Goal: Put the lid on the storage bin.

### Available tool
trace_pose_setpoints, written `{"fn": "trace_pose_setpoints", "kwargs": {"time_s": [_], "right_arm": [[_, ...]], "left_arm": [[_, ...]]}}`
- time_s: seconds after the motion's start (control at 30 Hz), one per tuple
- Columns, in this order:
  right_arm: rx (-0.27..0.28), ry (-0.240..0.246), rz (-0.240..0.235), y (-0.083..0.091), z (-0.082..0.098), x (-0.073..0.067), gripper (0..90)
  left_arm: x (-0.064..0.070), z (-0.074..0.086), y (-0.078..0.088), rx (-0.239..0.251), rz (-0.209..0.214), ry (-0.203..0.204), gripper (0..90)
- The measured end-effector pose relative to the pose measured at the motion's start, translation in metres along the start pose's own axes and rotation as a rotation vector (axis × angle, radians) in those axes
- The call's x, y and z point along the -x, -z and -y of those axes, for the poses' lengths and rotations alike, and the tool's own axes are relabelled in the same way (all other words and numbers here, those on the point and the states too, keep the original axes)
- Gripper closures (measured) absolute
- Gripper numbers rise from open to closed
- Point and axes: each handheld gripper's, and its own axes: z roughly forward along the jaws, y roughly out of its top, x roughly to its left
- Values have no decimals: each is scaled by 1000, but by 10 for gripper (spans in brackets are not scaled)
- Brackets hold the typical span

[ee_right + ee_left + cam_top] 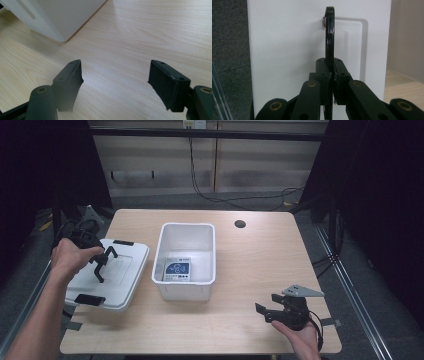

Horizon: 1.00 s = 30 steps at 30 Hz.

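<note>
your left gripper (101,262) is pinched on the black curved handle (329,37) of the one flat white plastic lid (120,270), which lies at the left of the light wooden table (250,270), with two black clips at its edges. beside it stands one open white plastic bin (186,261) holding one blue-and-white packet (178,269). your right gripper (267,312) rests near the front edge, jaws spread over bare wood.

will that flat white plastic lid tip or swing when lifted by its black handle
Probably stiff and light: the flat white plastic lid looks thin and moulded. Held by the left gripper on the black handle alone, it may swing on the handle's pivots.
</note>
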Motion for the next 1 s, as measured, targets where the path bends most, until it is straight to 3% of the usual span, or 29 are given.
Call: {"fn": "trace_pose_setpoints", "kwargs": {"time_s": [0.4,0.67,1.0], "right_arm": [[3,-10,5,1,1,1,261],[4,-15,7,1,1,1,261],[3,-18,6,1,1,2,261]], "left_arm": [[7,1,19,11,8,-18,849],[11,1,37,33,-12,-15,850],[20,-1,53,49,-7,-60,849]]}}
